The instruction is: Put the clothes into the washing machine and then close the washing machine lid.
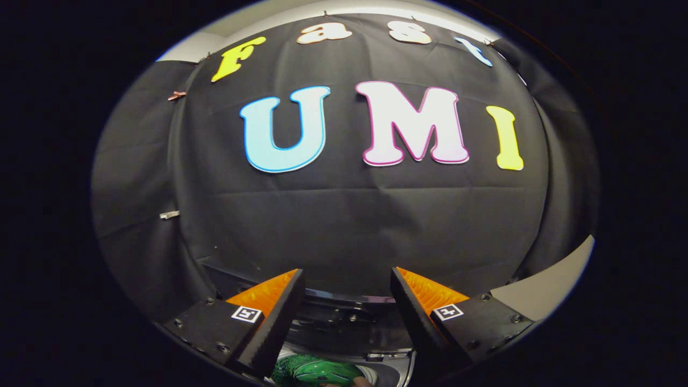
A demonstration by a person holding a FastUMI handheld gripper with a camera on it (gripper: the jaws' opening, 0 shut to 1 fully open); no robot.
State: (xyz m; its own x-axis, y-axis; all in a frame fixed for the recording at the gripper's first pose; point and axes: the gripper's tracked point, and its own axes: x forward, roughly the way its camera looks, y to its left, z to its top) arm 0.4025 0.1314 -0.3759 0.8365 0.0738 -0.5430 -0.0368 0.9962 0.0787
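Note:
My gripper (348, 277) is open, its two fingers spread wide with nothing between them. It is raised and faces the black cloth wall. Below the fingers lies the top of the washing machine (344, 322), dark, with its back edge showing between them. A green patterned piece of clothing (317, 372) lies in the machine's opening, under and just behind the left finger. The lid cannot be made out.
The black cloth wall (349, 226) hangs close ahead, beyond the machine. A pale surface (543, 290) shows to the right of the right finger. A small clip (169, 215) hangs on the cloth at the left.

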